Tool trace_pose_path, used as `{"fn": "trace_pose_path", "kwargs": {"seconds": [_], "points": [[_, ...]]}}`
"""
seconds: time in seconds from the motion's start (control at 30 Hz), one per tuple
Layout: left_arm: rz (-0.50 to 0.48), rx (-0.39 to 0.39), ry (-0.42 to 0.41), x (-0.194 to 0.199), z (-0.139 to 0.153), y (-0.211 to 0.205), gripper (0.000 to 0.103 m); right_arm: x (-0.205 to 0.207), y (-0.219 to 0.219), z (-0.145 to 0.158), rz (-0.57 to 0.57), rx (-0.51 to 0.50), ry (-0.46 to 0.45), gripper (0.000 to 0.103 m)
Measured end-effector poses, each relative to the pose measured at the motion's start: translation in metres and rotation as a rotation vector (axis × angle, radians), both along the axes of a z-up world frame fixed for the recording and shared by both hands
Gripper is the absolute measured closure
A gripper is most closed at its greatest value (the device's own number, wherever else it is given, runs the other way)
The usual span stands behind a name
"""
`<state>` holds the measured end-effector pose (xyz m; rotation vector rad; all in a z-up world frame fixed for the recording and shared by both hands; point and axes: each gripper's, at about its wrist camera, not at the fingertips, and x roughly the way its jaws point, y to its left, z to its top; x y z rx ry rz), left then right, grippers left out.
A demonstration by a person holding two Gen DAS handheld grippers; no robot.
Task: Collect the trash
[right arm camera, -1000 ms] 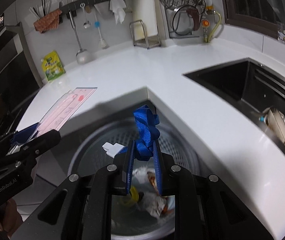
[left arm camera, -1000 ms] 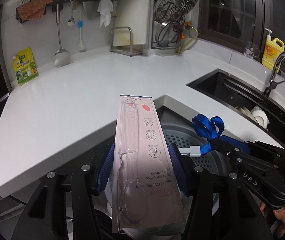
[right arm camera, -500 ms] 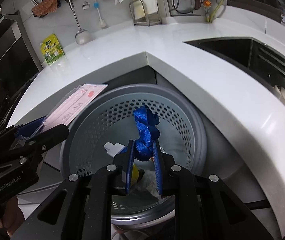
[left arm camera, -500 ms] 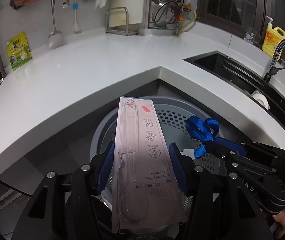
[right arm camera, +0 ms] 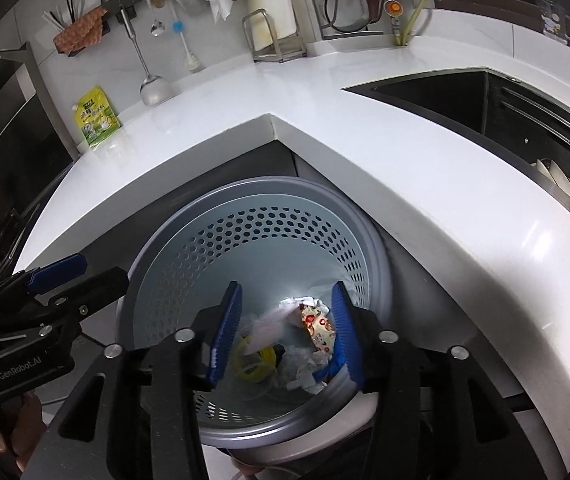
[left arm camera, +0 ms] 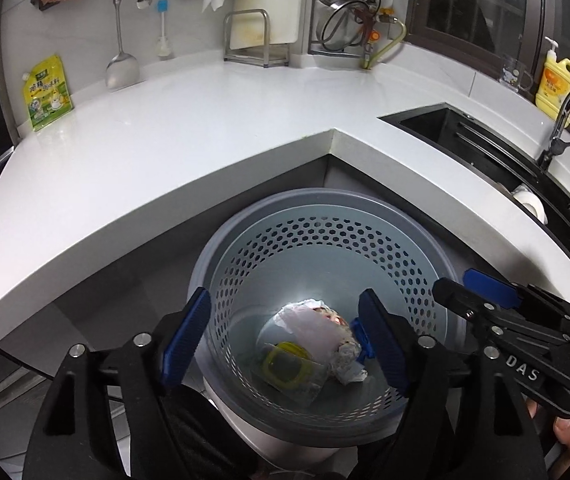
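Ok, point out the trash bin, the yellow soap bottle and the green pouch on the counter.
trash bin (left arm camera: 365, 204), left wrist view, far rim.
yellow soap bottle (left arm camera: 557, 84), left wrist view, body.
green pouch (right arm camera: 97, 118), right wrist view, front face.

Both wrist views look steeply down, close above the perforated bin under the counter.

Grey perforated bin upright below counter; crumpled trash inside (yellow ring too)

One perforated bin, two grippers, one yellow pouch, one yellow soap bottle.
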<state>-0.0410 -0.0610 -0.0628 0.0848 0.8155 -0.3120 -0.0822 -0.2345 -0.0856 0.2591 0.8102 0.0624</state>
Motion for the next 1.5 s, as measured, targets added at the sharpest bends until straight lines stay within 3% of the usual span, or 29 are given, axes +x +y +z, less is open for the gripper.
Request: {"fn": "trace_pose_path", "kwargs": {"seconds": [0.53, 1.5], "points": [[0.105, 0.014, -0.080, -0.001, 0.020, 0.015, 0.007, -0.008, 0.004, 0.013, -0.042, -0.023, -0.039, 0.033], [0.209, 0.078, -0.109, -0.003, 0.030, 0.022, 0.006, -0.014, 0.023, 0.029, -0.098, -0.128, -0.065, 0.027]]}}
